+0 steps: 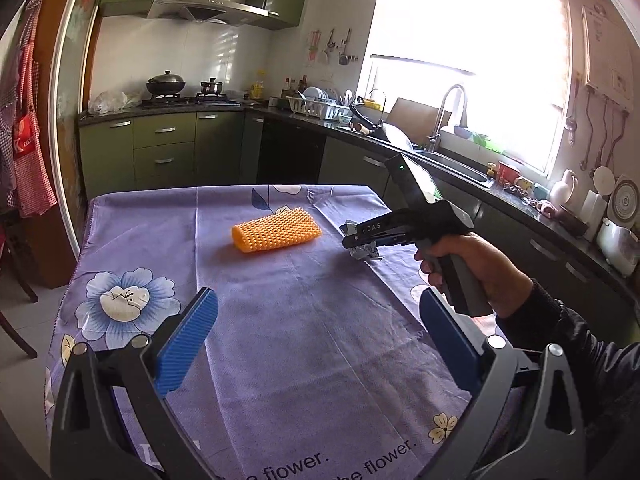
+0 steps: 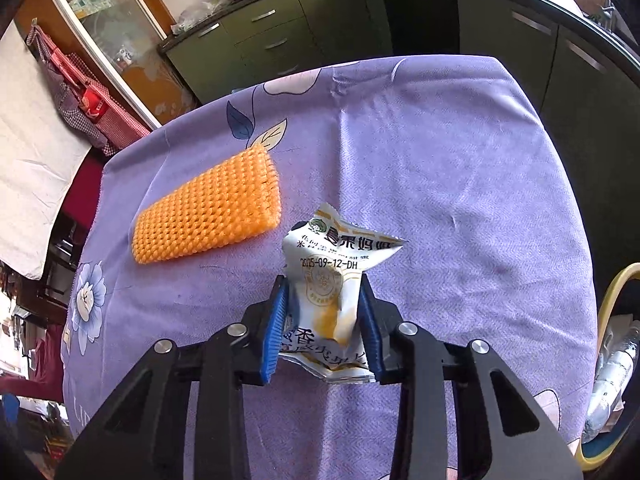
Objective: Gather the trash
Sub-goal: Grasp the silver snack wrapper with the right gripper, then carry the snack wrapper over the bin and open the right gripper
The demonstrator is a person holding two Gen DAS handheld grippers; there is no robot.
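A crumpled white snack wrapper point(image 2: 340, 248) with printed text lies on the purple flowered tablecloth point(image 2: 460, 184). My right gripper point(image 2: 324, 280) is shut on it, one blue pad pressed against each side. From the left wrist view, the right gripper point(image 1: 352, 236) points down at the wrapper point(image 1: 366, 254) right of the table's middle, held by a hand point(image 1: 476, 264). An orange foam net sleeve point(image 2: 208, 216) lies flat just left of the wrapper, also visible as the sleeve point(image 1: 276, 232). My left gripper point(image 1: 318, 296) hovers open over the near part of the table, nothing between its fingers.
A bin with a yellow rim point(image 2: 616, 300) holding plastic bottles stands off the table's right side. Dark green kitchen cabinets point(image 1: 164, 148) and a counter with a sink point(image 1: 456, 160) run behind and to the right. A dark chair point(image 1: 16, 320) stands at the left.
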